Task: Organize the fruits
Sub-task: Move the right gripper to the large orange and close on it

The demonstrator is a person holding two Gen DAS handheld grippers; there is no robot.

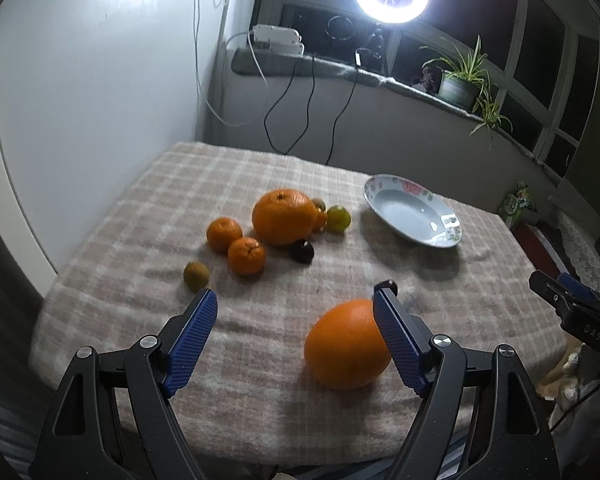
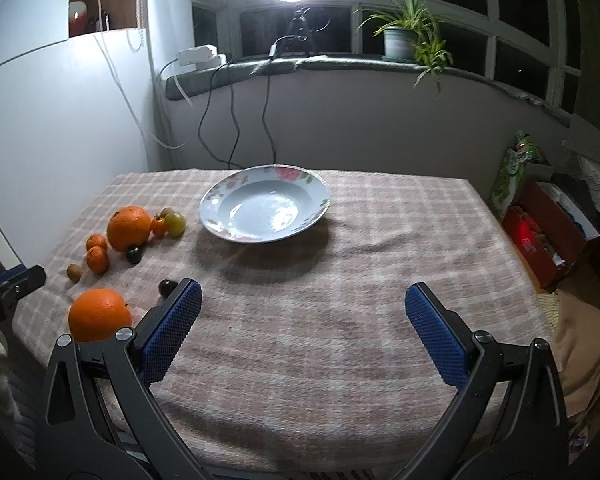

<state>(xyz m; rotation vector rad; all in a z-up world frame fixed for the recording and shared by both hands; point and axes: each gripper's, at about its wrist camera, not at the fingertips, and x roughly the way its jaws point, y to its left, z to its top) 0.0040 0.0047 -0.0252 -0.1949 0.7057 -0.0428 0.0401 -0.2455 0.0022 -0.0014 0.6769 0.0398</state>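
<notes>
Near orange (image 1: pixel 346 344): against my left gripper's (image 1: pixel 296 312) right pad, jaws wide.
Right gripper (image 2: pixel 302 312): wide, empty.
Plum (image 1: pixel 390 285): mostly hidden.

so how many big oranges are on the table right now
2. One big orange lies near the table's front edge, beside a finger of the open left tool. The other big orange sits farther back, in the cluster of smaller fruit. None looks hidden.
</notes>
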